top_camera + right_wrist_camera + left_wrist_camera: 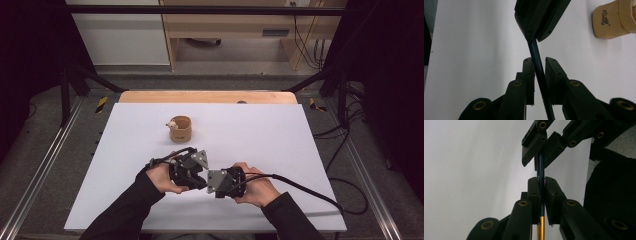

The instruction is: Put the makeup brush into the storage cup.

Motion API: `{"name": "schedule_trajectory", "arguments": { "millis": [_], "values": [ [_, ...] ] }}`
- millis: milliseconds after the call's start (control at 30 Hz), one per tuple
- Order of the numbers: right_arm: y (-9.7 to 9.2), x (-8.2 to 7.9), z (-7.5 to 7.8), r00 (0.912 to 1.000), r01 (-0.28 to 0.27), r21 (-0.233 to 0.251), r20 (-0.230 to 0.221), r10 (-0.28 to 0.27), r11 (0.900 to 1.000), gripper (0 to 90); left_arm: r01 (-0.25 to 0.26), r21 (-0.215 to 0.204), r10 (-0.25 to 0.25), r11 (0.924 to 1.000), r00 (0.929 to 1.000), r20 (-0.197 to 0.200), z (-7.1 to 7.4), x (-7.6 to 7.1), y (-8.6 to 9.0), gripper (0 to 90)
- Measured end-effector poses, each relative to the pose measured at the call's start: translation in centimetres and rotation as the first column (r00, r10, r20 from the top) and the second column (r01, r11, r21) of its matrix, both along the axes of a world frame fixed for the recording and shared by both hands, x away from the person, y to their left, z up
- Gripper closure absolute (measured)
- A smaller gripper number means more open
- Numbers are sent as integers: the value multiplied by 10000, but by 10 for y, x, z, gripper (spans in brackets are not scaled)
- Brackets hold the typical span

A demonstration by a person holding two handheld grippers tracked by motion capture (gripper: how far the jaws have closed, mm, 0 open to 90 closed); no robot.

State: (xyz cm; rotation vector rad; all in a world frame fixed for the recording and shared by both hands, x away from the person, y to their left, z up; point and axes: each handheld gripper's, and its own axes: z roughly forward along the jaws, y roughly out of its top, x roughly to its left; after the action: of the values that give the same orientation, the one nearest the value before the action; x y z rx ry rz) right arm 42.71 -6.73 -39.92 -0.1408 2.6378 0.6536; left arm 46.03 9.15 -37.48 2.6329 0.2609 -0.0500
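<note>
Two claws meet over a thin dark pen above the white worktop.

In the left gripper view the left claw [542, 185] is pressed together on the dark blue pen [540, 167], whose gold end runs out of the bottom edge; the right claw's jaws also flank it farther up. In the right gripper view the right claw [539, 65] has the pen slanting between its jaws, but whether both pads press it is hard to make out. From the high view hands and claws hide the pen. Well apart, farther back on the worktop [280, 135], stands a tan cup [181, 128] with a small pale figure at its rim; its contents cannot be seen.
</note>
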Motion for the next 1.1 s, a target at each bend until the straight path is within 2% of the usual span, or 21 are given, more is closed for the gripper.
{"name": "schedule_trajectory", "arguments": {
  "millis": [200,267,600,733,833,900,933,967,1033,1067,1100],
  "values": [
    [0,-1,-2,10000,-53,-221,-71,51,9997,809,48,88,-49,9999,9999,102,0,0,0,830],
    [-1,-1,-2,9999,-101,-207,-14,101,9997,812,-93,-115,94,9999,9999,53,0,-1,1,829],
    [0,-1,-3,9998,-77,-93,-167,76,9999,845,-200,-401,212,9990,9993,313,0,1,6,804],
    [-2,1,-4,9993,210,-81,-298,-212,9997,845,-491,-554,526,9973,9966,634,2,2,11,730],
    [-3,3,-5,9987,366,-24,-350,-366,9993,844,-835,-900,918,9924,9914,930,7,3,17,635],
    [-4,5,-4,9982,480,22,-362,-479,9988,844,-1079,-1208,1241,9868,9830,1356,11,4,23,526],
    [-5,7,-4,9980,485,-18,-396,-485,9988,844,-1263,-1486,1491,9808,9767,1543,13,5,27,488],
    [-6,8,-3,9964,746,66,-413,-743,9972,844,-1364,-1674,1647,9764,9718,1688,15,6,30,399],
    [-7,9,-3,9967,729,42,-361,-727,9973,844,-1690,-1983,2050,9655,9625,1779,17,7,37,387],
    [-11,11,-3,9955,886,56,-327,-884,9960,844,-1911,-2236,2350,9558,9534,1894,20,8,46,331],
    [-11,11,-3,9955,886,56,-327,-884,9960,844,-1911,-2236,2350,9558,9534,1894,20,8,46,309]
  ]
}}
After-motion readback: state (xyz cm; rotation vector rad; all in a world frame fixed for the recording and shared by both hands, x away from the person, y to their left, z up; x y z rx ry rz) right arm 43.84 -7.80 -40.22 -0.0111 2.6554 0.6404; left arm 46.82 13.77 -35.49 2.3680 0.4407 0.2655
